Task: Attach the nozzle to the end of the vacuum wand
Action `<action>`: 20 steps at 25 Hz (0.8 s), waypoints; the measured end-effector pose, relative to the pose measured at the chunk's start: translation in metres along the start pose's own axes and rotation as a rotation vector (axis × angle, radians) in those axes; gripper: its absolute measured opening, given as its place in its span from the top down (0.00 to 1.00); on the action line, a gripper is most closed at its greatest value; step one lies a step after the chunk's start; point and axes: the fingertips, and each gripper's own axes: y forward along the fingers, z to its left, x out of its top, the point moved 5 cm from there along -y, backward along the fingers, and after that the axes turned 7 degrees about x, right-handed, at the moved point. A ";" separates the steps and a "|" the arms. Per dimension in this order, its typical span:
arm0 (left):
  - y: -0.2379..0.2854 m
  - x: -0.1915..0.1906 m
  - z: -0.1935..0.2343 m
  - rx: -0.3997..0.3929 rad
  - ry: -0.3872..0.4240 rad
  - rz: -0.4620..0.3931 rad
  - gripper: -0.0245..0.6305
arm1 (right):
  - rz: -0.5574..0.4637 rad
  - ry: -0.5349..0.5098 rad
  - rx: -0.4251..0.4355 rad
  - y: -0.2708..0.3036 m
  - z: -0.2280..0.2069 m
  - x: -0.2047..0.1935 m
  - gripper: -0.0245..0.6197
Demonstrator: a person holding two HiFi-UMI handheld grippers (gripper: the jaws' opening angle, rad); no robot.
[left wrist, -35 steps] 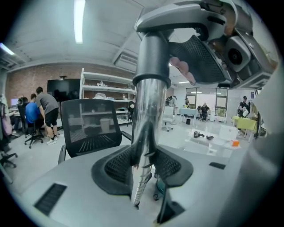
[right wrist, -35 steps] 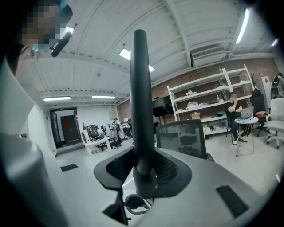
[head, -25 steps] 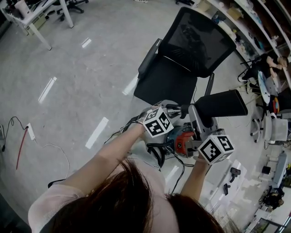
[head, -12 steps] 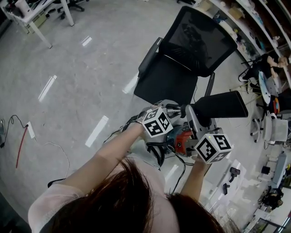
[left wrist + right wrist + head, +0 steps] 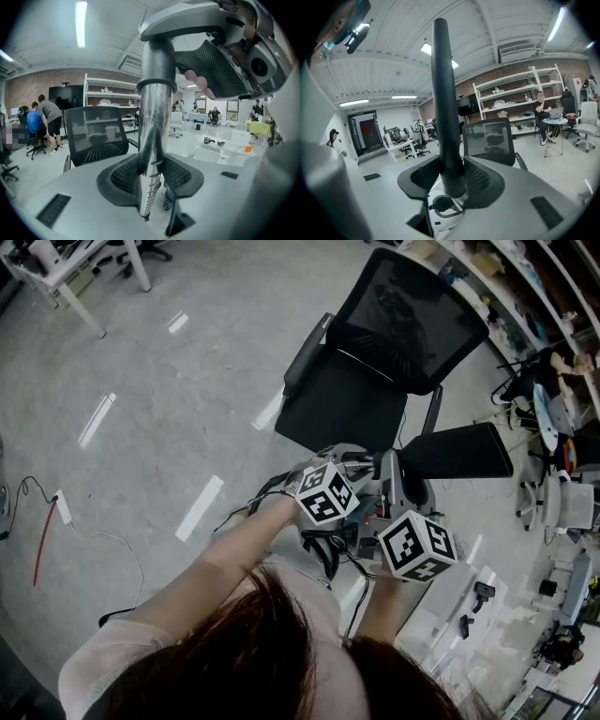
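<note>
Since the earlier frames, the right claw has been swung in toward the left claw, so that its cube is now closer to the left cube, which has been kept in place. The right jaws have just been opening, yet the dark nozzle is still stood upright between them, and the pads appear to be laid against it. The silver wand is clamped between the left jaws. Its free end is just below the pads, and the vacuum body is above and to the right of that claw.

By a slackened right grip the nozzle could be tipped or dropped before it is seated. If its lower end is not lined up with the wand's end, it could be jammed askew, or the wand could be twisted in the left pads by the push.

No brand, label or lettering can be read; only black-and-white square markers are shown on the cubes.
</note>
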 end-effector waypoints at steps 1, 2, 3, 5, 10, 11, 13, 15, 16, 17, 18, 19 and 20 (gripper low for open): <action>0.000 0.000 -0.001 -0.009 0.002 0.002 0.72 | 0.018 -0.005 0.025 -0.001 -0.001 0.000 0.69; 0.000 0.000 -0.001 -0.018 0.004 0.004 0.72 | 0.043 -0.015 0.057 -0.001 -0.001 0.001 0.69; -0.001 0.000 -0.002 -0.026 0.006 0.006 0.72 | 0.074 -0.033 0.090 -0.001 -0.002 0.001 0.69; -0.002 0.001 -0.004 -0.052 0.017 0.013 0.72 | 0.151 -0.103 0.161 0.001 -0.002 -0.001 0.69; 0.000 0.002 -0.009 -0.139 0.046 0.040 0.72 | 0.198 -0.220 0.286 0.003 -0.005 -0.006 0.69; 0.001 0.002 -0.008 -0.149 0.048 0.041 0.72 | 0.186 -0.212 0.285 0.003 -0.006 -0.006 0.69; 0.002 0.002 -0.008 -0.164 0.054 0.040 0.72 | 0.172 -0.202 0.276 0.003 -0.007 -0.006 0.68; 0.004 0.004 -0.008 -0.159 0.062 0.039 0.72 | 0.157 -0.194 0.266 0.003 -0.010 -0.006 0.68; 0.005 0.005 -0.007 -0.148 0.065 0.040 0.72 | 0.141 -0.189 0.254 0.004 -0.011 -0.005 0.68; 0.006 0.005 -0.007 -0.136 0.068 0.042 0.72 | 0.118 -0.181 0.235 0.004 -0.012 -0.005 0.68; 0.007 0.005 -0.006 -0.123 0.069 0.043 0.72 | 0.090 -0.170 0.210 0.005 -0.013 -0.006 0.68; 0.008 0.005 -0.005 -0.112 0.069 0.043 0.72 | 0.062 -0.159 0.180 0.006 -0.013 -0.006 0.68; 0.008 0.005 -0.004 -0.102 0.068 0.041 0.72 | 0.039 -0.149 0.148 0.007 -0.013 -0.007 0.68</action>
